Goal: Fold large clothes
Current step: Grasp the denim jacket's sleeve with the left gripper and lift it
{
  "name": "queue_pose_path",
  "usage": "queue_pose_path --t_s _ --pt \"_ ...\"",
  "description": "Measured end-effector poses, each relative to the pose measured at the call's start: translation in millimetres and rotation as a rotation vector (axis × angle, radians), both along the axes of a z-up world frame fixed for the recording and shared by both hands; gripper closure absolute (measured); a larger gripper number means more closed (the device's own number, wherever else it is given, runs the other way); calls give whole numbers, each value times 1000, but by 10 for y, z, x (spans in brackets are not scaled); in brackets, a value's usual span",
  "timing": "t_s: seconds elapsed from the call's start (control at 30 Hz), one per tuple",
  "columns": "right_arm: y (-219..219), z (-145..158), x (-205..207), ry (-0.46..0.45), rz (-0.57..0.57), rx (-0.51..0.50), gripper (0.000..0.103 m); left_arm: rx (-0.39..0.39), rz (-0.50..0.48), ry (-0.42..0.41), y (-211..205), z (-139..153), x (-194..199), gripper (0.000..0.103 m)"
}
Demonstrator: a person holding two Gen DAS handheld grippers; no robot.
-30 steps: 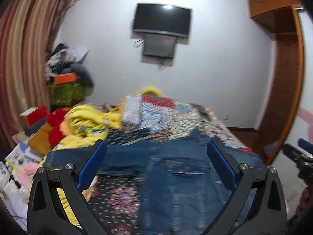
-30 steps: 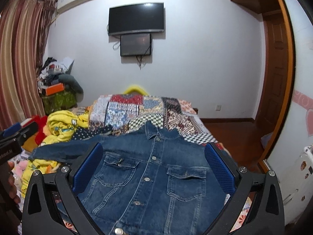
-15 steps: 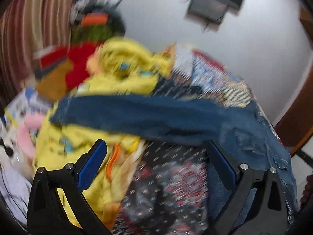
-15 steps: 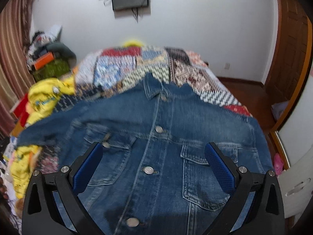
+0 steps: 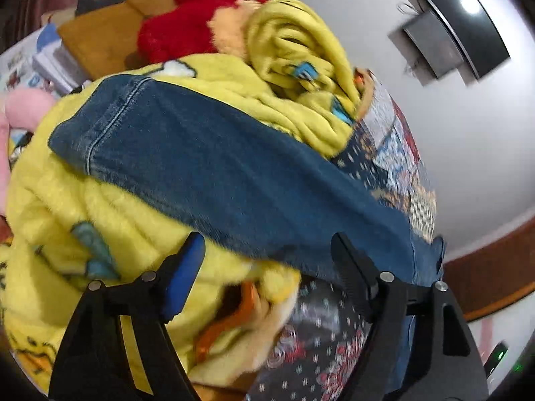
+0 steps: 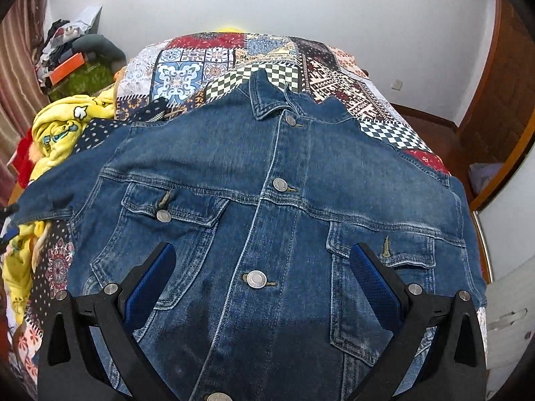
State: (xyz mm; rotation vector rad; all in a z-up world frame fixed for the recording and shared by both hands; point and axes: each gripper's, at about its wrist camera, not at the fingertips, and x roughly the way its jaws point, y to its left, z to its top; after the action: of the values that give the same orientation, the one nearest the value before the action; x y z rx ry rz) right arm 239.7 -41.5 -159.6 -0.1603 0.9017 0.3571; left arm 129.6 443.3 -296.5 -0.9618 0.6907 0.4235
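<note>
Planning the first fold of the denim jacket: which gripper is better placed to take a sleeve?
Probably the left gripper: its closing jaws straddle the sleeve spread over the yellow blanket. The right gripper hangs open above the jacket's buttoned front.

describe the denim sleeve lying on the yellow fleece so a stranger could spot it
Start at the patchwork-quilted bed and the blue denim jacket spread on it. Follow its sleeve sideways onto the fluffy yellow cartoon-print blanket. It is the only dark blue stitched band crossing that yellow pile.
</note>
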Motion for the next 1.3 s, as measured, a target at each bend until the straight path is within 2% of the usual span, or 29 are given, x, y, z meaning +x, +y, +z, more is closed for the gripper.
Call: queue_pose_path --t_s 0.13,0.17,0.2,0.3,0.37,0.47,0.53,0.6,0.73,0.87,1.03,1.17,1.3 --pt "22 10 -8 -5 2 -9 0 -57 53 32 196 -183 60 40" --pt "25 12 -10 -7 4 -13 0 -66 68 46 237 -229 69 49" --pt "35 11 -10 -7 5 -16 0 -74 84 62 276 -270 79 54" --pt "52 30 -17 -14 9 -22 0 -68 107 86 324 -284 113 65" --pt "44 65 -27 -26 10 -21 0 8 105 125 283 -171 165 83" --pt "20 116 -35 -38 11 -18 0 150 93 172 167 109 225 91" --pt "-10 168 -29 -43 16 -11 0 224 87 163 90 348 276 95" --pt "-47 226 -18 -52 20 -8 0 290 82 144 20 608 333 96" --pt "-171 392 13 -89 17 4 0 396 35 53 -201 1202 497 97" --pt "-323 550 63 -123 8 18 0 443 -34 -59 -538 1753 714 97" --pt "-491 680 81 -174 11 17 0 505 -170 -172 -1228 2337 1094 98" --pt "-638 704 103 -186 20 16 0 556 -281 -214 -1877 2608 1461 98" --pt "-775 681 119 -174 24 26 0 553 -398 -235 -2473 2669 1802 98"
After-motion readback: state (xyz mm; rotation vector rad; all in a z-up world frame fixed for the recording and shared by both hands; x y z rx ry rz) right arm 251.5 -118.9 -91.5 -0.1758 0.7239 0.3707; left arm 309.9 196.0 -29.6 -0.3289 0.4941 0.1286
